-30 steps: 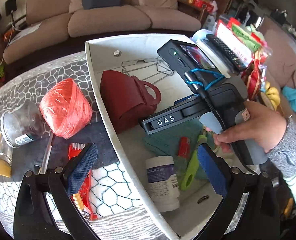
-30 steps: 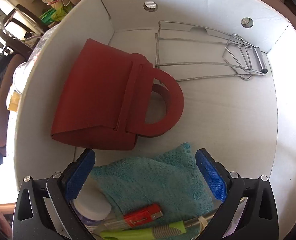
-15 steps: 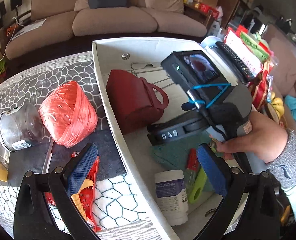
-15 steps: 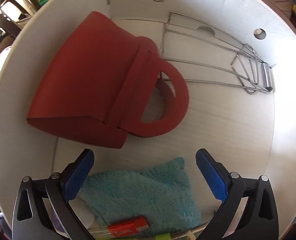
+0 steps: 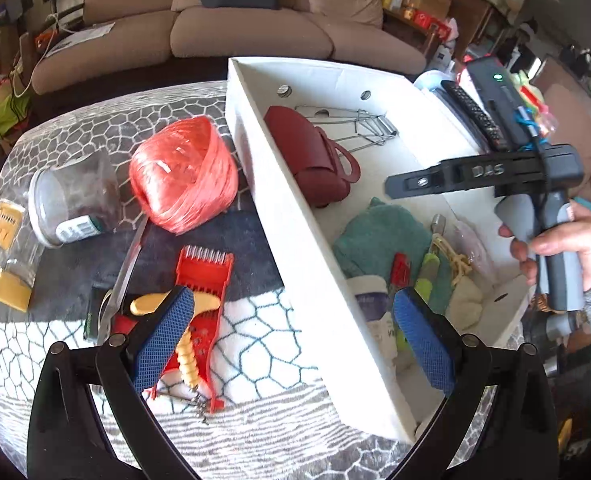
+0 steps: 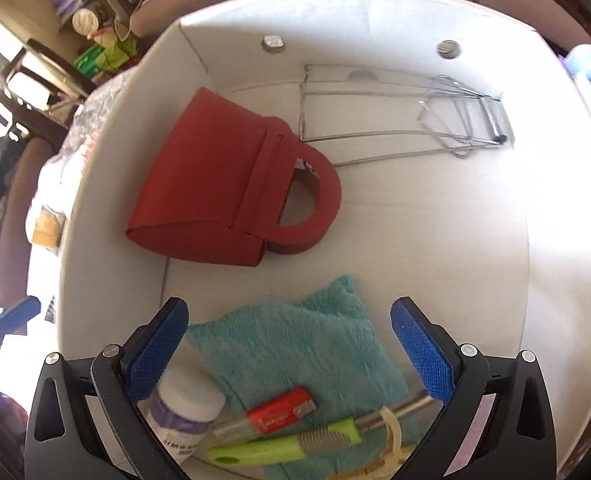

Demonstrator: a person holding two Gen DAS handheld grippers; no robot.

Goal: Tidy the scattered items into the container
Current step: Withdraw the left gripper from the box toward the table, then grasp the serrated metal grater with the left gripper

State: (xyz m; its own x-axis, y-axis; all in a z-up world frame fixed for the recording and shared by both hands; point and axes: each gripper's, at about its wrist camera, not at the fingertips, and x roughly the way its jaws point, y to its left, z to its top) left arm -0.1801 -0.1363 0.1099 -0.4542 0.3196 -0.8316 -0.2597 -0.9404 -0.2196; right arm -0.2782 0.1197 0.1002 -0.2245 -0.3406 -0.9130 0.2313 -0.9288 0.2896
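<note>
Left gripper (image 5: 291,332), jaws spread and empty, hovers just left of the white cardboard box (image 5: 295,216) above the red plastic slicer (image 5: 199,304), likely the next pick, while the right gripper (image 6: 287,344), also spread, hangs empty over the box.

Readable text: one marking only

"DAS" is printed in pale letters on the black bar of the right gripper (image 5: 475,174), held above the white box (image 5: 295,216); bottle and jar labels there are illegible.
</note>
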